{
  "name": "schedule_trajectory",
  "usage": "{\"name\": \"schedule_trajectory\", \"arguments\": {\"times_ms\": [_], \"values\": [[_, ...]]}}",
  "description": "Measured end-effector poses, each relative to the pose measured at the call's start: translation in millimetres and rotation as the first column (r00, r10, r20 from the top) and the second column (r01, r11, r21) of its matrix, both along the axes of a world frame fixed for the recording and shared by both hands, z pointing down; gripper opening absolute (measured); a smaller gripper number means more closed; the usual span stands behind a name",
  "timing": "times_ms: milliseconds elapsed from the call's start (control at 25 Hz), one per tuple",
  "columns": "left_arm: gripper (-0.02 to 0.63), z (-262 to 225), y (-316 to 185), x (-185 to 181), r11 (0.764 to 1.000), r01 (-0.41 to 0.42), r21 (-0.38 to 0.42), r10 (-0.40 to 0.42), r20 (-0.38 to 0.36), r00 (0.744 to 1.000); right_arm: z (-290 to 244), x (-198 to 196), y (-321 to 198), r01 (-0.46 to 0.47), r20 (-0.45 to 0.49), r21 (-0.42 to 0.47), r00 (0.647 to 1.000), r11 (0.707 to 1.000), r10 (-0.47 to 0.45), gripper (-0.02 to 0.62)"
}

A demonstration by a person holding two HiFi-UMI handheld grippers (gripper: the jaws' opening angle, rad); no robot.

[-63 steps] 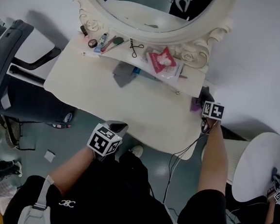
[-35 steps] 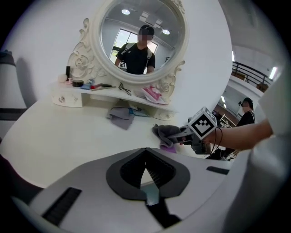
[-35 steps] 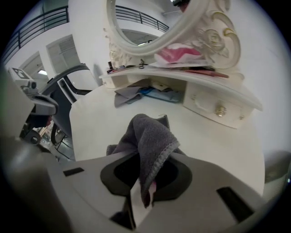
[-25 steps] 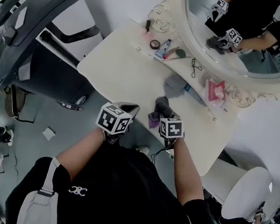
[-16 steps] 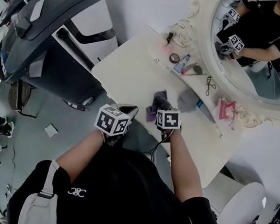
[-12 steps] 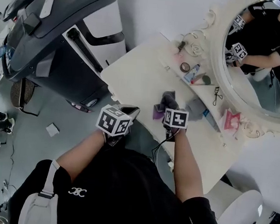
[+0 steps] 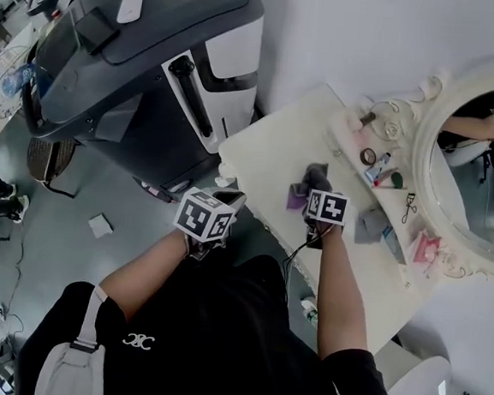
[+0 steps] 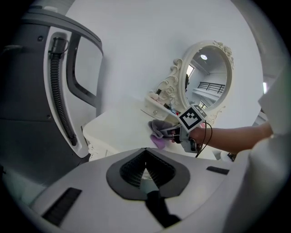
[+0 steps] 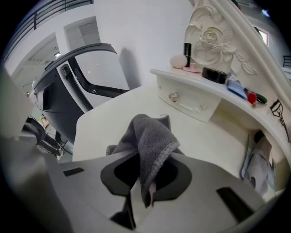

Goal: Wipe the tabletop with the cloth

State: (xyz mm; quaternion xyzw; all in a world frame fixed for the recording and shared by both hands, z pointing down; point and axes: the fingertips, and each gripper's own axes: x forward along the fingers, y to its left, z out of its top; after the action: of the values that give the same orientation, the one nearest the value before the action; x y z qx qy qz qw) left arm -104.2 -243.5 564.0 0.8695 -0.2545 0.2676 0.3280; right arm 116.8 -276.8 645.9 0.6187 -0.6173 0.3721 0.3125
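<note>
A grey cloth (image 7: 315,174) with a purple patch under it is bunched on the cream tabletop (image 7: 268,147), near its left end. My right gripper (image 7: 314,192) is shut on the cloth. In the right gripper view the cloth (image 9: 150,136) drapes over the closed jaws of the right gripper (image 9: 143,182) and rests on the tabletop (image 9: 113,118). My left gripper (image 7: 221,200) hovers off the table's front edge, over the floor. In the left gripper view its tips (image 8: 146,175) meet with nothing between them, and beyond them are the cloth (image 8: 159,127) and the right gripper (image 8: 175,133).
A large grey and white machine (image 7: 139,54) stands close to the table's left end. An ornate oval mirror (image 7: 478,161) backs the table, above a raised shelf of cosmetics (image 7: 379,157) with a small drawer (image 9: 188,104). A second grey cloth (image 7: 371,225) and a pink packet (image 7: 423,248) lie farther right.
My right gripper came from the table's right edge, took the cloth, and has carried it across the top towards the left end. The left gripper stayed off the front edge.
</note>
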Motion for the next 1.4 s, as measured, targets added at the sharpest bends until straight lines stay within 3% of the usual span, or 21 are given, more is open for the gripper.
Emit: {"name": "schedule_trajectory", "arguments": {"times_ms": [280,600,800,1000,1200,1400], "values": [[0.008,13,0,-29,0.998,0.043,-0.045,-0.044,0.000,0.999,-1,-58,-41,0.058,-0.017,-0.001,0.998,0.998,-0.058,0.060],[0.008,5,-35,-40,0.994,0.103,-0.023,-0.103,-0.007,0.995,-4,-83,-84,0.073,-0.071,0.013,0.995,0.997,-0.072,0.061],[0.008,1,-57,-33,0.997,0.081,0.001,-0.081,0.014,0.997,-5,-75,-122,-0.057,-0.074,0.018,0.996,0.998,0.058,0.060],[0.008,3,-82,-29,0.997,0.079,-0.001,-0.079,0.037,0.996,-3,-65,-162,-0.122,-0.105,0.050,0.986,0.991,0.126,0.060],[0.008,2,-105,-26,0.997,0.080,-0.005,-0.079,0.054,0.995,-9,-31,-208,-0.349,-0.156,0.139,0.917,0.927,0.368,0.060],[0.008,5,-118,-27,0.997,0.078,-0.026,-0.076,0.077,0.994,-11,-6,-240,-0.474,-0.115,0.137,0.864,0.870,0.489,0.060]]}}
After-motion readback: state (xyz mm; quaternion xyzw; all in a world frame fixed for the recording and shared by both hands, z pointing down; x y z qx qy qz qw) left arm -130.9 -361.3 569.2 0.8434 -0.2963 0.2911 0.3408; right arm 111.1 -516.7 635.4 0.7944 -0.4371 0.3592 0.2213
